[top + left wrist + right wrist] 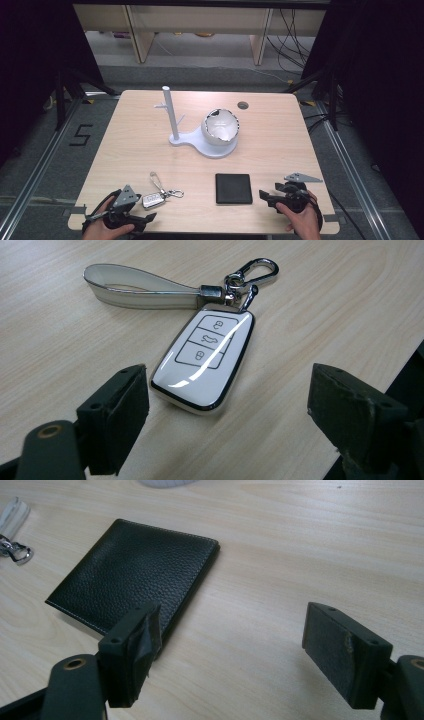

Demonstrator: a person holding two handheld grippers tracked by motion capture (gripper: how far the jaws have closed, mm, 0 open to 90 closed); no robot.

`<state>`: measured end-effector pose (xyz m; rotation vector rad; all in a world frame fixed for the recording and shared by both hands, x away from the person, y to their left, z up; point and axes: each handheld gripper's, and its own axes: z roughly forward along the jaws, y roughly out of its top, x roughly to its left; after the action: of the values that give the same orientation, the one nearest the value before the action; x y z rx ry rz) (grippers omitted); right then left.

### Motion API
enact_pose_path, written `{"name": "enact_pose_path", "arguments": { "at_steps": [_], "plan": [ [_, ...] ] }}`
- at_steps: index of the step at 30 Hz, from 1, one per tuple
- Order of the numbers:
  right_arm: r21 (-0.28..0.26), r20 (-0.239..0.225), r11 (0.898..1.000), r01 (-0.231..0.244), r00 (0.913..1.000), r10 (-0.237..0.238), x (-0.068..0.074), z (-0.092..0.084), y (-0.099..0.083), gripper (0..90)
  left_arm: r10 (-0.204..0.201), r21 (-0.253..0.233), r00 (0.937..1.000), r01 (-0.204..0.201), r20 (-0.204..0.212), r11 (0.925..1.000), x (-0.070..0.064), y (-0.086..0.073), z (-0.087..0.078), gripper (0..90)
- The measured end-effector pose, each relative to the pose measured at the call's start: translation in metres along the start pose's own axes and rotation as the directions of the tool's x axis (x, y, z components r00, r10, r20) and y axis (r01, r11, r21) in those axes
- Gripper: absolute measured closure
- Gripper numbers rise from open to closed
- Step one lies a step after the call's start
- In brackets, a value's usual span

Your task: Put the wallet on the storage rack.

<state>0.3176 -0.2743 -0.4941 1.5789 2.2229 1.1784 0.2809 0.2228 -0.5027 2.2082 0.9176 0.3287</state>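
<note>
Slippage is the main risk to be judged here: the key fob (204, 361) lies flat on the worktop (280, 130) with a glossy, rounded shell, so little edge is offered to the jaws, and a pinch set too high could be expected to squirt it sideways or push it towards the near edge, which is close by. The strap (135, 287) and the metal clip (251, 274) could also be snagged or dragged if a jaw is brought down on them instead of on the body. The fob is seen as a white case with a chrome rim and three outlined buttons, joined at its far end to a pale looped strap and a silver carabiner clip. It rests near the front left of the worktop, just ahead of the left gripper (225, 415), whose jaws are spread wide and empty, with the fob's near end reaching in between them. The right gripper (235, 655) is likewise held released, with nothing grasped, just beside the black leather wallet (135, 580), which lies flat near the front right.
</note>
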Motion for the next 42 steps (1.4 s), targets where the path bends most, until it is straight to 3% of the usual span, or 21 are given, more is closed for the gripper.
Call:
{"name": "enact_pose_path", "arguments": {
  "at_steps": [3, 5, 9, 10, 12, 14, 16, 17, 19, 20, 21, 22, 25, 26, 28, 29, 30, 33, 34, 39, 42],
  "plan": [
    [0.000, -0.009, 1.000, -0.003, 1.0000, 0.003, 0.000, 0.000, 0.000, 24.3, -0.002, -0.003, 1.0000, 0.002, -0.008, 1.0000, 0.000, 0.000, -0.001, 16.5],
    [-0.003, -0.010, 1.000, 0.026, 0.9996, -0.026, -0.003, 0.001, 0.000, 24.2, -0.001, -0.014, 0.9999, 0.001, -0.010, 0.9999, 0.001, 0.001, -0.002, 16.5],
    [-0.003, -0.059, 1.000, -0.023, 0.9980, 0.023, -0.005, 0.001, 0.001, 24.4, -0.022, -0.030, 0.9997, 0.022, -0.014, 0.9993, -0.003, 0.006, -0.001, 17.6],
    [0.000, -0.036, 1.000, -0.013, 0.9993, 0.013, -0.006, 0.000, 0.001, 24.3, -0.006, -0.041, 0.9999, 0.005, -0.010, 0.9991, -0.006, 0.011, -0.001, 17.9],
    [-0.012, -0.057, 1.000, -0.024, 0.9981, 0.023, -0.007, 0.000, 0.002, 24.3, 0.011, -0.058, 0.9999, -0.011, -0.009, 0.9983, -0.010, 0.019, -0.001, 19.0],
    [-0.003, -0.059, 0.997, -0.076, 0.9954, 0.076, -0.005, 0.000, 0.002, 24.3, 0.031, -0.073, 0.9995, -0.031, -0.006, 0.9969, -0.014, 0.027, 0.000, 23.6],
    [0.000, -0.071, 0.997, -0.077, 0.9945, 0.076, -0.005, -0.001, 0.003, 24.3, 0.054, -0.073, 0.9985, -0.054, 0.009, 0.9959, -0.019, 0.037, 0.003, 25.7],
    [-0.014, -0.068, 0.999, -0.038, 0.9970, 0.037, -0.008, -0.001, 0.003, 24.3, 0.090, -0.076, 0.9957, -0.088, 0.021, 0.9932, -0.022, 0.043, 0.007, 29.5],
    [0.001, -0.077, 0.997, -0.077, 0.9941, 0.077, -0.003, 0.000, 0.004, 24.5, 0.110, -0.056, 0.9930, -0.107, 0.044, 0.9927, -0.029, 0.052, 0.013, 32.8],
    [-0.012, -0.077, 1.000, -0.028, 0.9967, 0.027, -0.006, 0.000, 0.005, 24.5, 0.131, -0.048, 0.9900, -0.129, 0.052, 0.9905, -0.031, 0.056, 0.016, 35.9],
    [0.000, -0.094, 0.998, -0.066, 0.9934, 0.066, -0.003, -0.001, 0.005, 24.5, 0.131, -0.048, 0.9900, -0.129, 0.052, 0.9905, -0.031, 0.056, 0.016, 39.5],
    [-0.016, -0.098, 0.999, -0.039, 0.9945, 0.037, -0.006, 0.000, 0.005, 24.4, 0.141, -0.048, 0.9879, -0.137, 0.066, 0.9893, -0.034, 0.060, 0.020, 41.8],
    [-0.015, -0.083, 0.999, -0.045, 0.9956, 0.043, -0.007, 0.001, 0.006, 23.8, 0.164, -0.047, 0.9830, -0.161, 0.083, 0.9859, -0.040, 0.073, 0.030, 53.7],
    [-0.011, -0.077, 0.999, -0.045, 0.9961, 0.044, -0.007, 0.000, 0.006, 23.7, 0.188, -0.043, 0.9761, -0.185, 0.108, 0.9818, -0.043, 0.081, 0.036, 57.8],
    [-0.012, -0.084, 0.999, -0.043, 0.9956, 0.042, -0.007, 0.001, 0.007, 23.7, 0.180, -0.046, 0.9755, -0.175, 0.127, 0.9834, -0.047, 0.089, 0.044, 65.8],
    [-0.012, -0.084, 0.999, -0.043, 0.9956, 0.042, -0.007, 0.001, 0.007, 23.7, 0.180, -0.046, 0.9755, -0.175, 0.127, 0.9834, -0.047, 0.089, 0.044, 69.0],
    [-0.011, -0.096, 0.999, -0.044, 0.9944, 0.043, -0.006, 0.001, 0.008, 23.9, 0.206, -0.035, 0.9692, -0.203, 0.136, 0.9786, -0.051, 0.096, 0.052, 71.6],
    [-0.013, -0.094, 0.999, -0.036, 0.9949, 0.035, -0.006, 0.001, 0.009, 24.1, 0.227, -0.026, 0.9640, -0.226, 0.139, 0.9739, -0.055, 0.102, 0.060, 79.0],
    [-0.012, -0.103, 0.999, -0.046, 0.9937, 0.045, -0.007, 0.003, 0.010, 24.6, 0.277, -0.025, 0.9520, -0.276, 0.131, 0.9609, -0.058, 0.107, 0.067, 81.6],
    [-0.018, -0.107, 0.998, -0.054, 0.9929, 0.052, -0.005, 0.004, 0.012, 26.2, 0.302, -0.014, 0.9419, -0.303, 0.148, 0.9529, -0.068, 0.114, 0.081, 86.8],
    [-0.006, -0.131, 0.998, -0.060, 0.9896, 0.059, -0.003, 0.009, 0.012, 28.1, 0.339, 0.007, 0.9281, -0.345, 0.153, 0.9387, -0.073, 0.121, 0.093, 87.7]
  ]
}}
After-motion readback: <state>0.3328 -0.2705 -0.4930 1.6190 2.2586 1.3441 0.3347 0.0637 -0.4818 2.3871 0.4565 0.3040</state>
